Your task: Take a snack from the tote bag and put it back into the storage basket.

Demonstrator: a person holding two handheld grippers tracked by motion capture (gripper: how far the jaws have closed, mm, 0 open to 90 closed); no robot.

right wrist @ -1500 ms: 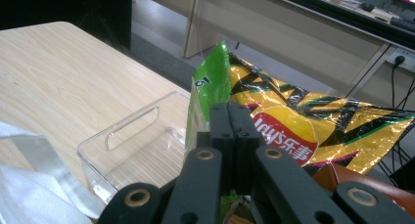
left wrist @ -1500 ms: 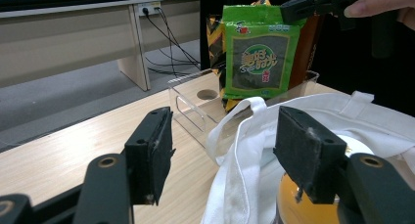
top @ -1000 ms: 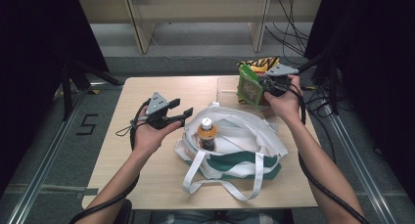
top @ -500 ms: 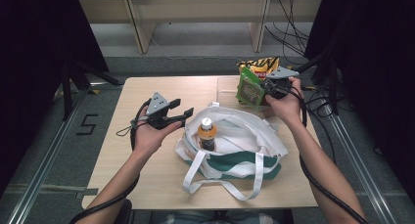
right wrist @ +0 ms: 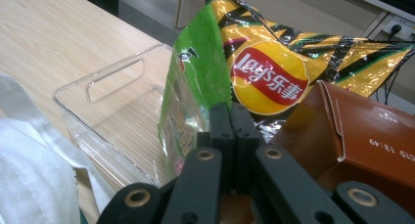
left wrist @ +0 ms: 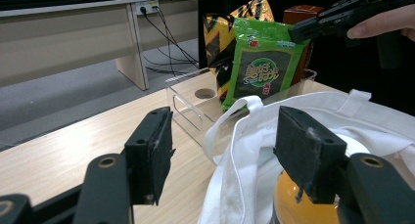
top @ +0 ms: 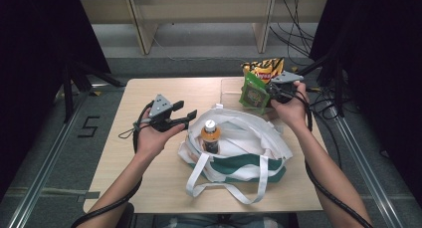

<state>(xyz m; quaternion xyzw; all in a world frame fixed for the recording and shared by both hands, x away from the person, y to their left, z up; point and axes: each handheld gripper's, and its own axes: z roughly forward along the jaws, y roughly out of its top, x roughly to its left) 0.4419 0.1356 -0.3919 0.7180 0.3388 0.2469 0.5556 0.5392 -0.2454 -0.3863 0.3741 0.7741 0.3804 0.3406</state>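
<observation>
Left gripper (top: 181, 117): held above the wooden desk (top: 119, 153), left of the bag, jaws spread wide with nothing between them. In the left gripper view the two black pads (left wrist: 151, 150) stand well apart, the bag's rim beyond them.

Centre: white tote bag (top: 249, 138) with a green base lies open on the desk, straps trailing toward the person. An orange-capped bottle (top: 210, 136) stands upright inside the bag's mouth.

Right of centre: clear plastic bin (right wrist: 112, 121) sits on the desk just behind the bag. A yellow chip bag (right wrist: 293, 67) and a brown carton (right wrist: 372, 131) stand at its far right end.

Right gripper (top: 268, 91): jaws closed on the top edge of the green seaweed packet (top: 254, 92). The right gripper view shows the pads pressed together with the packet's edge (right wrist: 200, 72) pinched between them. The packet hangs upright at the bin's right end, just in front of the chip bag and just behind the tote's far rim; whether its lower edge rests in the bin I cannot tell.
</observation>
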